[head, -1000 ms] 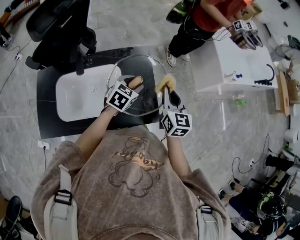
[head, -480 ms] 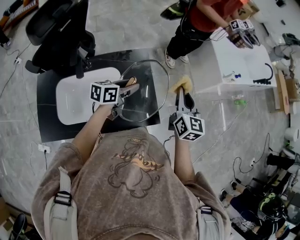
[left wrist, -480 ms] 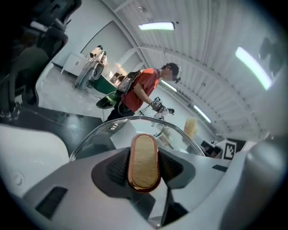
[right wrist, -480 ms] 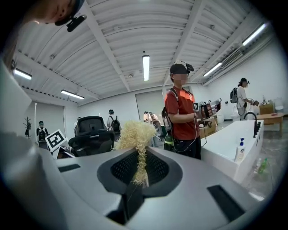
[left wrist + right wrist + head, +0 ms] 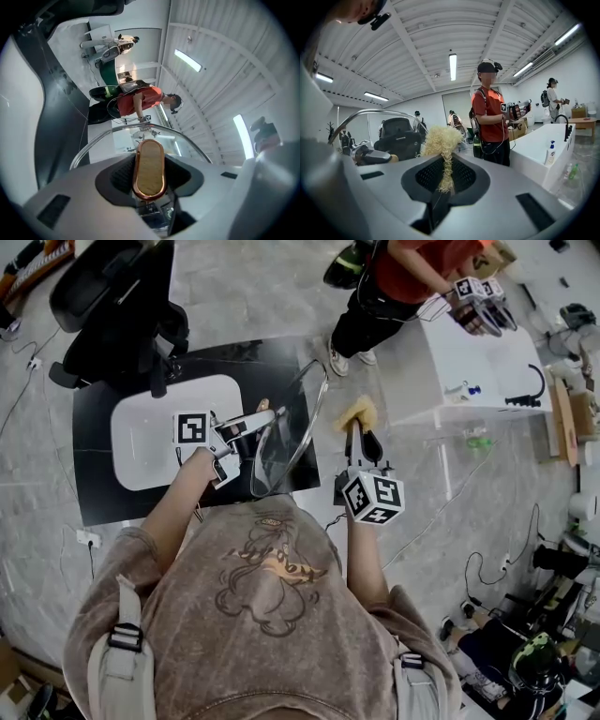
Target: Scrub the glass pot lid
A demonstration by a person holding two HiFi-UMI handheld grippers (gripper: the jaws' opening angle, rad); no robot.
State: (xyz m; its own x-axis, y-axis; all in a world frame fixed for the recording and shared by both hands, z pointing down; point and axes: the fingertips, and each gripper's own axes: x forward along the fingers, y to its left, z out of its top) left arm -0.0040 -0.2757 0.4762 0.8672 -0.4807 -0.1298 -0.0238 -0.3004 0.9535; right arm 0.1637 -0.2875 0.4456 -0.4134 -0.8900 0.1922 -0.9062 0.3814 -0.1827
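- Change first: the glass pot lid [image 5: 289,437] was lying almost flat a second ago. Now it is tipped up on its edge, in the air over the black worktop [image 5: 94,488], to the right of the white sink [image 5: 141,437].
- The left tool [image 5: 255,420] has rolled over to do that. Its jaws are partly closed and squeeze the lid's brown handle [image 5: 149,169] between them.
- The right tool [image 5: 362,435] pinches a yellow, stringy scrubber [image 5: 357,412], with its jaws nearly together on it.
- A second ago the scrubber touched the lid's rim. Now it has moved off to the right, and there is a gap between the two.
- I think the person is turning the lid to get at another side. No scrubbing is going on right now, so the scrubber must come back to the glass for the job to go on.
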